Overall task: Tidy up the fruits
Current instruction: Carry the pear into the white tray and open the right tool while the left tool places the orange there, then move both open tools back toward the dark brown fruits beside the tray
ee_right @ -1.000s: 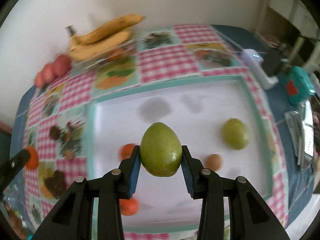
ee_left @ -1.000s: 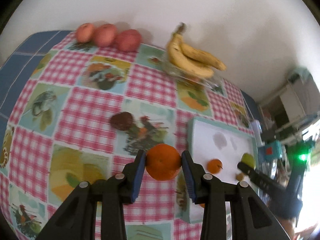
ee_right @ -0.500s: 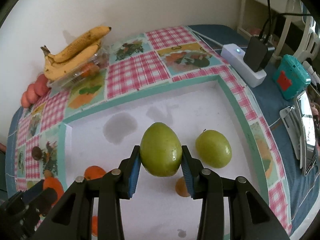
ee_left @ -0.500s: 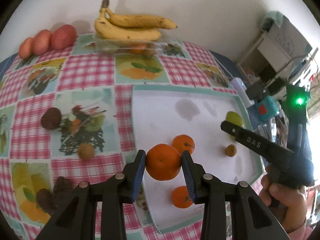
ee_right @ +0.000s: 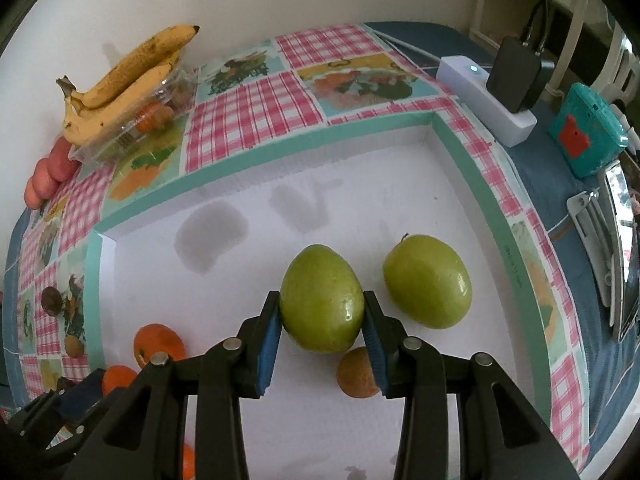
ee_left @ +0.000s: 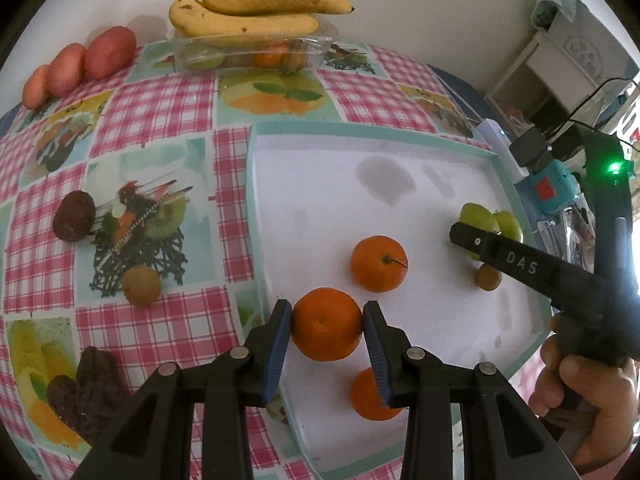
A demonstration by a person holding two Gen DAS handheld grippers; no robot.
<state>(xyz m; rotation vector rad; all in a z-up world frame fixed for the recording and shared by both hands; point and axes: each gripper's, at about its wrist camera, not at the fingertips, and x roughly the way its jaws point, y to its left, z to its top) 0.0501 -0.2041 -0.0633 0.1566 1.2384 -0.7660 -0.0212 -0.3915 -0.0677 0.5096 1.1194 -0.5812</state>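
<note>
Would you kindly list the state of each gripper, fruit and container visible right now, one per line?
Left gripper: shut on an orange, above the tray's edge.
Right gripper: shut on a green fruit.
Second green fruit: resting in the tray.
Stemmed orange: resting in the tray.
Bananas: lying on the clear box.
Clear box: closed, fruit inside.

Two close wrist views, shared tray [ee_left: 516, 216]

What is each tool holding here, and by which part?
The left tool holds a round orange mandarin, pinched across its sides. The right tool holds an oval green fruit, gripped across its lower flanks.
</note>
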